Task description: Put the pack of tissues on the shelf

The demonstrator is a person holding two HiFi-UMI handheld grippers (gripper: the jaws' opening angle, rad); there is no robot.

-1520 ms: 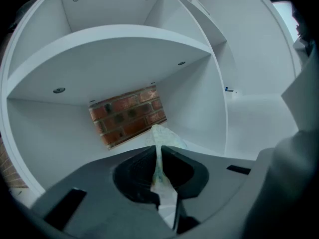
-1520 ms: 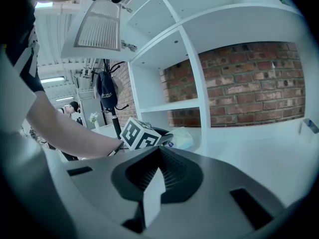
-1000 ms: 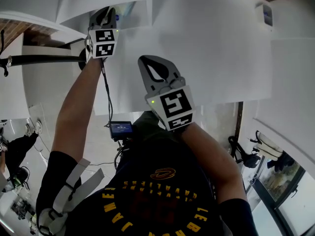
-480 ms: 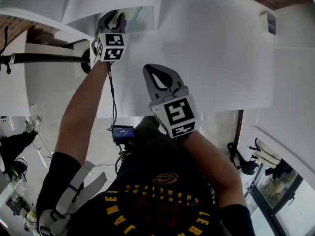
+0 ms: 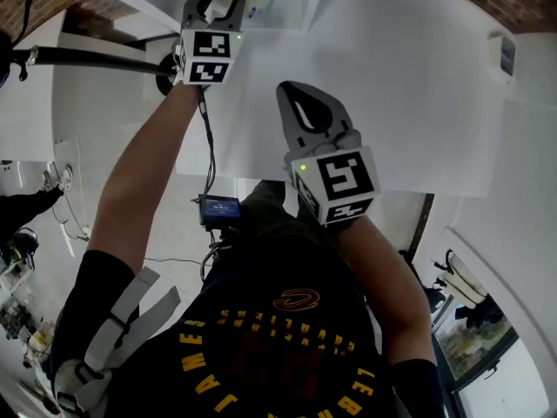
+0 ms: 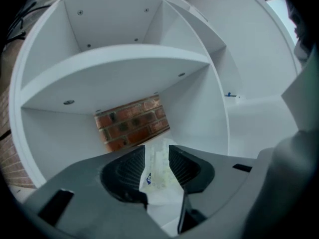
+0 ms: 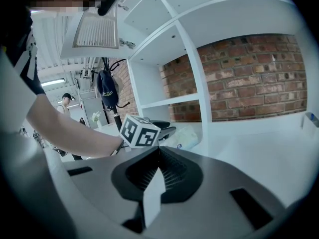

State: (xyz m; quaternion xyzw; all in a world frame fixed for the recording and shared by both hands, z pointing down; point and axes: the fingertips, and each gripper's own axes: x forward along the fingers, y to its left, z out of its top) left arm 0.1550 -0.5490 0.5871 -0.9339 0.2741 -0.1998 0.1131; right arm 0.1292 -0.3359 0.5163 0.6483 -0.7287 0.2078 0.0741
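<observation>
Pack of tissues (image 6: 158, 178) lies on the shelf (image 6: 114, 63) near its brick back (image 6: 132, 123), between my left gripper's (image 6: 157, 151) jaws, which have just been opening and now stand spread. My right gripper (image 7: 159, 151) is pressed together and empty, beside the white upright (image 7: 199, 88).

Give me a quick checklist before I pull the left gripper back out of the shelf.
1. Left gripper released: ok, its jaws have just been opening, with the pack of tissues between them.
2. Pack resting on the shelf: ok, the right gripper view shows it lying on the shelf.
3. Pads clear of the pack: cannot tell, the pack fills the gap.
4. Right gripper out of the way: ok, shut, empty, outside the shelf.
</observation>
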